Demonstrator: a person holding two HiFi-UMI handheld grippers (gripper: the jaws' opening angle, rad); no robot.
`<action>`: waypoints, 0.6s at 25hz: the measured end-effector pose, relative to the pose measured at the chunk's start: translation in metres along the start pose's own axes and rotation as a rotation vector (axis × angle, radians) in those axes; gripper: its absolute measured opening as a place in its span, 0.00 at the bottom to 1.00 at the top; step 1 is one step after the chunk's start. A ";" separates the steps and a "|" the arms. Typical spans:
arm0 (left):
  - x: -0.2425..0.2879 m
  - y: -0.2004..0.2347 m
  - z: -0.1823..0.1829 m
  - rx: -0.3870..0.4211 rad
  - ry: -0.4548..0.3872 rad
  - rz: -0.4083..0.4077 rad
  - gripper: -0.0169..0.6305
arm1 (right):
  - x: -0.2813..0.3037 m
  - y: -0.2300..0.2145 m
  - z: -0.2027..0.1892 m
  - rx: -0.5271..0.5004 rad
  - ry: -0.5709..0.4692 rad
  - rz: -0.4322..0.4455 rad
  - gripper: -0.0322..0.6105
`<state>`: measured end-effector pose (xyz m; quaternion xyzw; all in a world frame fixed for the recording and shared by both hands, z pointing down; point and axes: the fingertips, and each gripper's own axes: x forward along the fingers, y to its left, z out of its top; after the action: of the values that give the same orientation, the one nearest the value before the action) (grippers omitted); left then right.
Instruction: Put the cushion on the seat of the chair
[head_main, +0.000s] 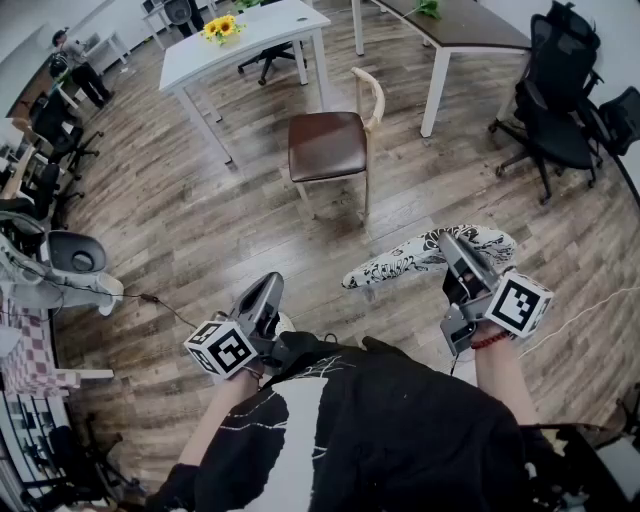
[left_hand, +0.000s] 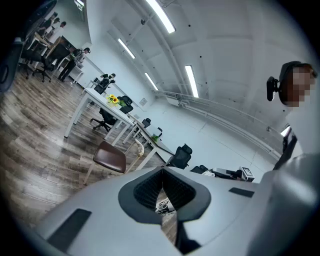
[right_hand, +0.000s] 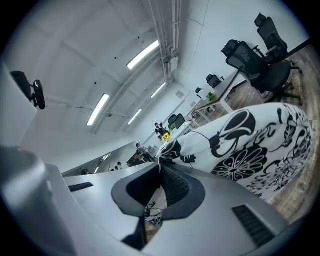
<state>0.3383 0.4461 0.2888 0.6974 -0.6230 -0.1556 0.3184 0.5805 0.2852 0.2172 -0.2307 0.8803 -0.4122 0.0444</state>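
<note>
A wooden chair (head_main: 325, 145) with a brown seat stands on the plank floor ahead of me, its seat bare. My right gripper (head_main: 447, 240) is shut on one edge of a black-and-white patterned cushion (head_main: 400, 262), which hangs in the air short of the chair. In the right gripper view the cushion (right_hand: 250, 145) fills the right side and its fabric is pinched at the tip of the right gripper (right_hand: 160, 164). My left gripper (head_main: 270, 285) is lower left, shut and holding nothing. The left gripper view shows the chair (left_hand: 111, 156) beyond the left gripper (left_hand: 162, 170).
Behind the chair stands a white table (head_main: 250, 40) with yellow flowers (head_main: 222, 28), and a second table (head_main: 470, 25) is at the back right. Black office chairs (head_main: 555, 110) crowd the right side. A grey chair (head_main: 70, 255) and a cable (head_main: 160, 300) lie left.
</note>
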 end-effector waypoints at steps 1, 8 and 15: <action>0.000 0.000 0.001 -0.002 -0.003 0.001 0.05 | 0.000 -0.002 -0.001 0.000 0.004 -0.006 0.08; -0.003 0.010 0.003 -0.015 -0.005 0.000 0.05 | 0.011 -0.001 -0.017 0.012 0.030 -0.016 0.08; 0.000 0.047 0.027 -0.048 -0.012 -0.002 0.05 | 0.052 0.012 -0.041 -0.013 0.079 -0.038 0.08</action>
<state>0.2855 0.4387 0.2986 0.6893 -0.6201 -0.1750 0.3312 0.5189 0.2976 0.2414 -0.2313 0.8794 -0.4161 0.0000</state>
